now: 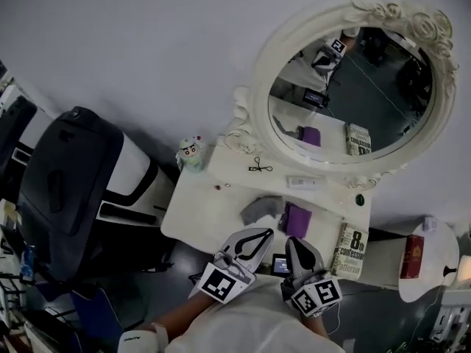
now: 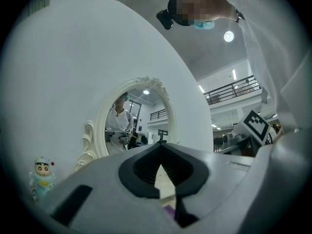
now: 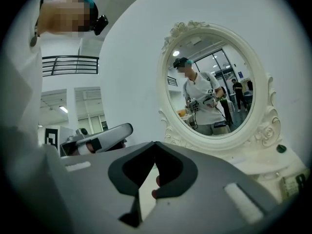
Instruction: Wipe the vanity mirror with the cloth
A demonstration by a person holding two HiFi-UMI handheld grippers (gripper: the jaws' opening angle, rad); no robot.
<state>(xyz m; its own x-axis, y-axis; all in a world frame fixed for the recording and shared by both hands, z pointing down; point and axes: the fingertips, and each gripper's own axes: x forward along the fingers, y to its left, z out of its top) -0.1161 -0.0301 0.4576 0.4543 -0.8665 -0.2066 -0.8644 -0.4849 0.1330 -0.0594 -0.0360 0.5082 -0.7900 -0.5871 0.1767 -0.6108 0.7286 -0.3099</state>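
The vanity mirror point(image 1: 346, 87) stands upright at the back of the white desk point(image 1: 195, 212), so its glass faces the person at the front edge. A book point(image 1: 352, 250) lies at the desk's front right corner, clear of the mirror. In front of the mirror a grey folded cloth point(image 1: 257, 208) lies flat with a purple piece point(image 1: 298, 219) just beside it. Which of the two is meant for wiping I cannot tell, and neither touches the glass. Both tools hang at the near edge, pointed toward the mirror. The left hand-held gripper point(image 1: 261, 234) is clenched on nothing, and the right hand-held gripper point(image 1: 296, 245) likewise — closed and empty. With the cloth lying loose, the scene fits a cloth waiting to be picked up — or one laid down after wiping.
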